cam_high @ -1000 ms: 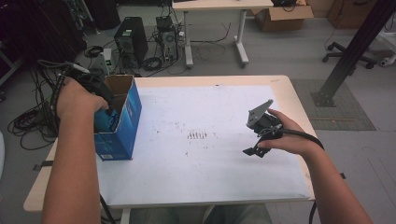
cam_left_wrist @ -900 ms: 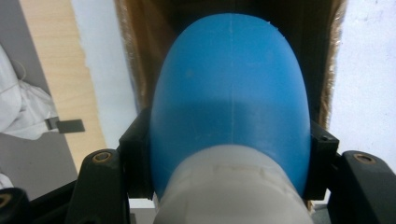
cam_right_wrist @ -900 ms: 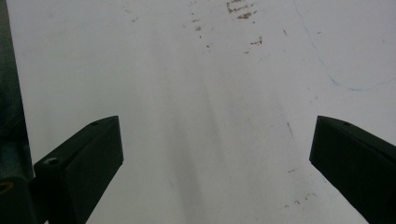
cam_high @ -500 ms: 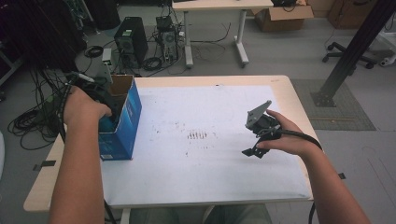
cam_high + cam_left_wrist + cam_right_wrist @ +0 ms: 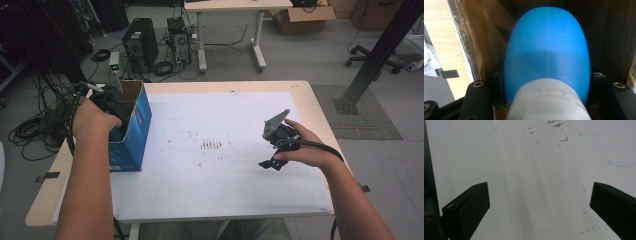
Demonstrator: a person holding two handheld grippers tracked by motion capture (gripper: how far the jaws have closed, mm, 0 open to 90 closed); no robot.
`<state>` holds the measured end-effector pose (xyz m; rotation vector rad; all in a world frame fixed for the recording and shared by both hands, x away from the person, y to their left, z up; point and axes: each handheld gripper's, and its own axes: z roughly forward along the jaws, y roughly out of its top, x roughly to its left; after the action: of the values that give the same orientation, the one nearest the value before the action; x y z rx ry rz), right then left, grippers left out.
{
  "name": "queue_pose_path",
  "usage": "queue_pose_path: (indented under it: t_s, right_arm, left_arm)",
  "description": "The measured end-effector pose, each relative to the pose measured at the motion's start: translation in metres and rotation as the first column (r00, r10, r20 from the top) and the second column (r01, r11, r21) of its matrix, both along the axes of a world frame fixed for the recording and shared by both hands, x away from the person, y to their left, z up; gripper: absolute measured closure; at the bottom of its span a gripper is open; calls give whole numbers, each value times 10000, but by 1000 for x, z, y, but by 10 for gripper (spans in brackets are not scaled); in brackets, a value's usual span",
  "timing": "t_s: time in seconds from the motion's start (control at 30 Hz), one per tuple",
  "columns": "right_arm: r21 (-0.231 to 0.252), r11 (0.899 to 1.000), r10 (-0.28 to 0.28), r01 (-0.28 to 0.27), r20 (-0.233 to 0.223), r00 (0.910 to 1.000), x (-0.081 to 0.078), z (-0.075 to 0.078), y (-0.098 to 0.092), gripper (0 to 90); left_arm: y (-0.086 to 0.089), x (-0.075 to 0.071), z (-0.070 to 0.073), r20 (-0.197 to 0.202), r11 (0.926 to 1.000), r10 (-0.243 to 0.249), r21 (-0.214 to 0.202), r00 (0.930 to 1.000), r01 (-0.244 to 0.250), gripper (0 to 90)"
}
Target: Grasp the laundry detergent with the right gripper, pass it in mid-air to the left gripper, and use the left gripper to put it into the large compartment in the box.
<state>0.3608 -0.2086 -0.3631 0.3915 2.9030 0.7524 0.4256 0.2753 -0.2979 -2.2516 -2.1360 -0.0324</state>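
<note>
Your left gripper (image 5: 107, 107) is down inside the box (image 5: 131, 131) at the table's (image 5: 310, 92) left edge, and its jaws press on both flanks of a blue bulb (image 5: 546, 52) with a white cap (image 5: 546, 102). The bulb's long axis runs straight out along the jaws, cap end nearest your hand, rounded end toward the cardboard wall. Judged from that, the way out is back up through the open top. Your right gripper (image 5: 272, 150) hangs over the white sheet (image 5: 215, 180), well apart from the box, jaws spread wide with nothing between them. Count: one bulb, one box, two grippers.
</note>
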Motion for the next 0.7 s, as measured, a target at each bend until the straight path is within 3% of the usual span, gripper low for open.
queue_pose_path:
  t_s: [0.7]
  right_arm:
    - [46, 10000, -23, 23, 8, 10000, -3, 0, -6, 29]
  left_arm:
    - [-1, -1, -2, 185, 9998, 164, -126, 9997, -162, 373]
